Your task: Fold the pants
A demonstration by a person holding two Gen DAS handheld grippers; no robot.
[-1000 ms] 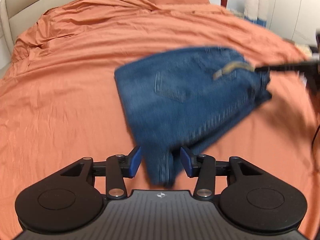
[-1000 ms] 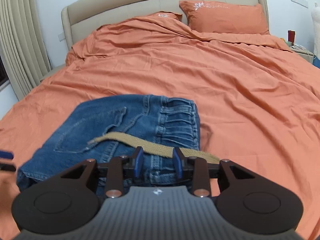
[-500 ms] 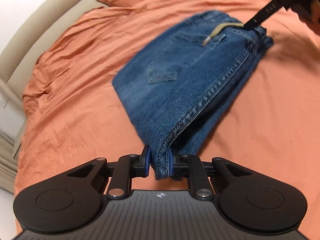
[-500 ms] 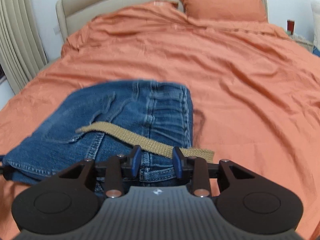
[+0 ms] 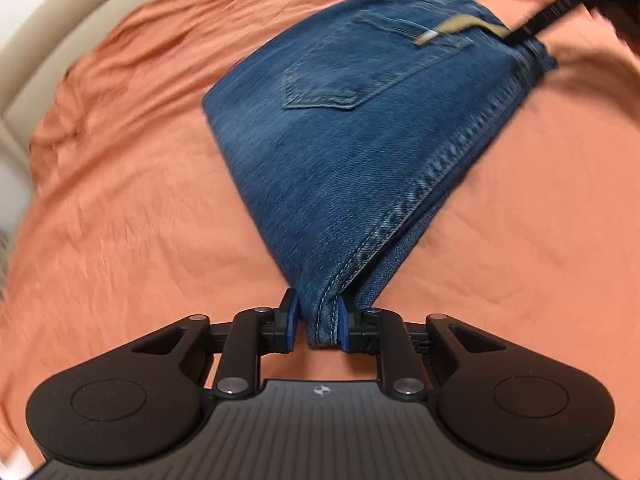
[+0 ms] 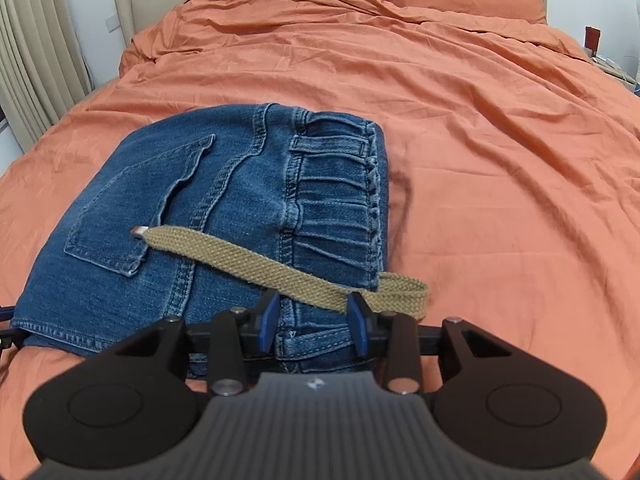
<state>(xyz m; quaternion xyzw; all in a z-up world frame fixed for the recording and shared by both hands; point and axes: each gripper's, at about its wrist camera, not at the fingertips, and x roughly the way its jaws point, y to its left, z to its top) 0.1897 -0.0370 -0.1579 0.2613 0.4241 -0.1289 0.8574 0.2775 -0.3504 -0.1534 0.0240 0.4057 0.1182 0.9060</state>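
The folded blue denim pants (image 6: 224, 216) are held as a compact stack over the orange bed cover (image 6: 500, 160), back pocket up, w/ a tan woven belt (image 6: 256, 258) trailing across the top and looping off the near right corner.

Risks, as judged: the layers could slide apart if one grip slips while the stack is shifted, since only edges are pinched; the loose belt could be snagged or dragged under the fold, leaving a lump; blur in the left wrist view suggests fast motion, which could flick the top layer open.

The left gripper (image 5: 316, 326) is clamped on the seamed hem end, denim bunched between both blue fingers (image 5: 289, 322). The right gripper (image 6: 315, 322) sits at the waistband end; denim and a belt loop lie between its fingers (image 6: 269, 320), but they stand fairly wide, so a firm grasp can't be confirmed. In the left view the pants stretch from the near centre to the far right, towards the other tool.
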